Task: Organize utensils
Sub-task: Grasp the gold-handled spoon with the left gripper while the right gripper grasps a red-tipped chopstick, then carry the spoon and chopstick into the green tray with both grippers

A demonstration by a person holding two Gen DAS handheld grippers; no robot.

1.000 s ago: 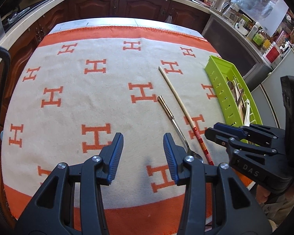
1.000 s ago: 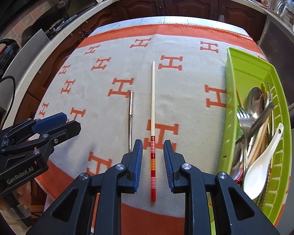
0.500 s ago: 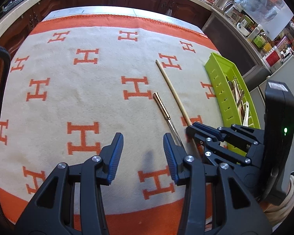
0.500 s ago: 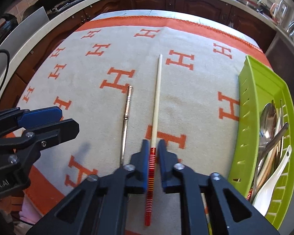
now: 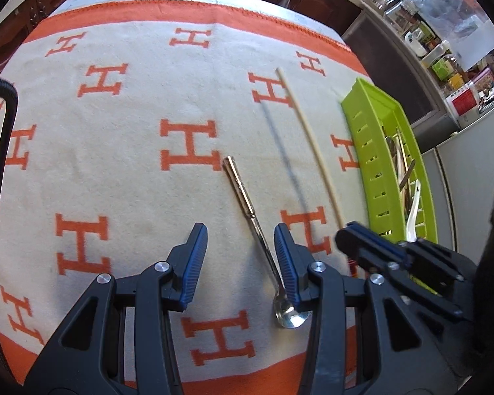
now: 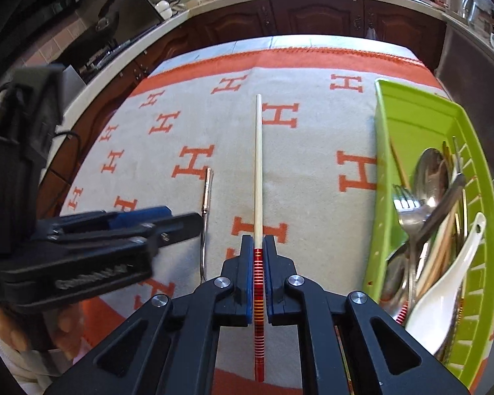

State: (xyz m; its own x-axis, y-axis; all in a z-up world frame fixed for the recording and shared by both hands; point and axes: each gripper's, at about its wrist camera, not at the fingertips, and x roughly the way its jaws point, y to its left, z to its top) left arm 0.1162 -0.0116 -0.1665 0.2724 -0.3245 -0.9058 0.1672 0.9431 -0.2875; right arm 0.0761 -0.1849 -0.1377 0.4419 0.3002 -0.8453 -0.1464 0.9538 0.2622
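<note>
Chopstick (image 6: 258,164) now sits clamped at its red-striped end in the right hand-held gripper (image 6: 258,263), which stood open around it a second ago, and its shadow suggests it has lifted off the blanket (image 5: 115,171). Next stop, likely, is the green tray (image 6: 411,121) on the right (already full of cutlery). The left hand-held gripper (image 5: 240,260) hangs open over the spoon (image 5: 263,247).

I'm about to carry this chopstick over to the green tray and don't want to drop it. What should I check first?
1. Right hand-held gripper shut on the chopstick: ok.
2. Chopstick clear of the cloth: ok, its shadow lies apart from it.
3. Grip at mid-length: not ok, held near the striped end.
4. Green tray has free room: ok, far end bare.
5. Left hand-held gripper out of the path: ok, open over the spoon.
</note>
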